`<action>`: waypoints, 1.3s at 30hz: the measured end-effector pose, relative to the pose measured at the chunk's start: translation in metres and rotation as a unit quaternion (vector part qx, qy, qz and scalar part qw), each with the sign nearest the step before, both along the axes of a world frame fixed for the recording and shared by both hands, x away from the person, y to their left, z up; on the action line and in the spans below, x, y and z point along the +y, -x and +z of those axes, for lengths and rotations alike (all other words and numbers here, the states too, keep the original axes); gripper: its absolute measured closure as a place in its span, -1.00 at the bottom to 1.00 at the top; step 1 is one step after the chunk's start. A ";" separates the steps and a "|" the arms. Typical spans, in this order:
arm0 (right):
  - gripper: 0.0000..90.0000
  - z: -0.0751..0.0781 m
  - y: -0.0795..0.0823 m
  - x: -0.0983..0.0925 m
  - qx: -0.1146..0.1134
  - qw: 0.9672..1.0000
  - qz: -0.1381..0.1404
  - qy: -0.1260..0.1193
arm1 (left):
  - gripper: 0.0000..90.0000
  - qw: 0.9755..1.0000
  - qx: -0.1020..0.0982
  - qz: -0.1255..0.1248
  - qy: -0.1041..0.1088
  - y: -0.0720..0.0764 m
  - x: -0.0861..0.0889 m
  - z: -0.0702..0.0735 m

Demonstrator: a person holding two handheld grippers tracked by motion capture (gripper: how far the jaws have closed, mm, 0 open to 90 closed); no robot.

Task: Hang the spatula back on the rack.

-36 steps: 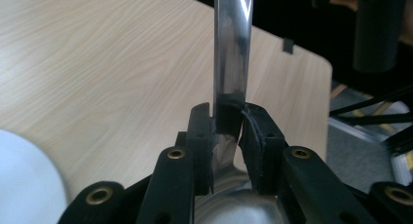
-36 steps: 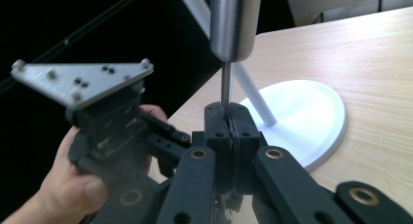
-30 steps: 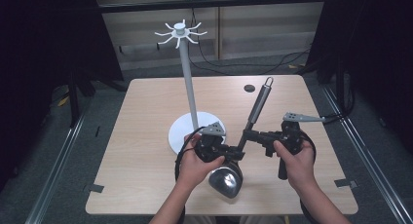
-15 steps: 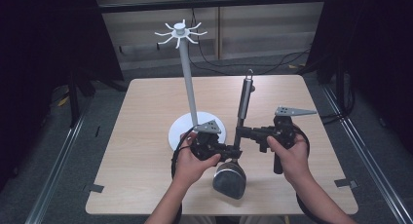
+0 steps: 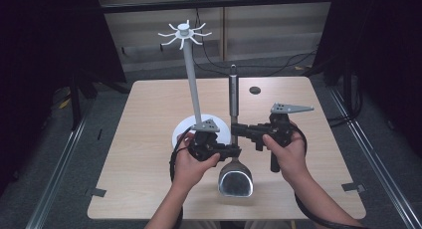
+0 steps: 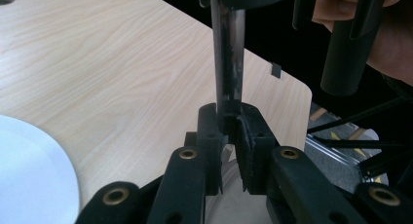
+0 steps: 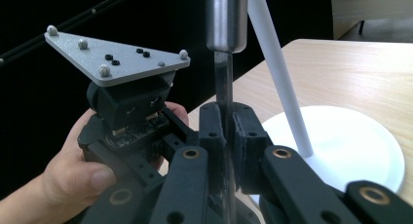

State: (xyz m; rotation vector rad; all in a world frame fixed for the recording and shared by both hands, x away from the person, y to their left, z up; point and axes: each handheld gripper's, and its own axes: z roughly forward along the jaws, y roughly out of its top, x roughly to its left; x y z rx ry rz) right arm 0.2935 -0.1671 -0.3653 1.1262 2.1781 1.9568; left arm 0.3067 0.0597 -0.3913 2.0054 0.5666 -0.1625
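Note:
A metal ladle stands nearly upright over the table's front middle, bowl down and handle up. My left gripper is shut on the neck just above the bowl; its jaws have just been closing on the shaft. My right gripper grips the thin shaft higher up, below the thick handle; its jaws have just been opening slightly with the shaft still pressed between them. In the gripper views the left gripper and the right gripper each clamp the shaft.
A white hook stand rises from a round white base just behind my left hand, with its hooks at the top. A small black disc lies at the table's far side. The table edge is close below the ladle bowl.
The ladle's handle has swung from leaning right to nearly upright. My right hand moved left and slightly up with it; the left hand stayed put.

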 end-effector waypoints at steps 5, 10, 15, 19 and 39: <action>0.78 0.002 -0.002 0.004 -0.006 1.000 0.004 0.007 | 0.93 1.000 0.002 -0.002 0.001 0.000 0.001 0.002; 0.76 0.003 -0.001 0.007 -0.011 1.000 0.003 0.003 | 0.95 1.000 0.000 -0.001 0.001 -0.001 0.003 0.004; 0.73 0.005 -0.003 0.011 -0.017 1.000 0.004 -0.001 | 0.95 1.000 -0.008 -0.001 -0.012 -0.003 0.004 0.010; 0.73 0.009 -0.004 0.013 -0.022 1.000 0.004 0.002 | 0.96 1.000 -0.011 0.000 -0.013 -0.005 0.006 0.014; 0.69 0.031 -0.007 0.023 -0.051 0.999 0.004 -0.002 | 0.96 0.999 -0.045 0.007 -0.028 -0.009 0.012 0.039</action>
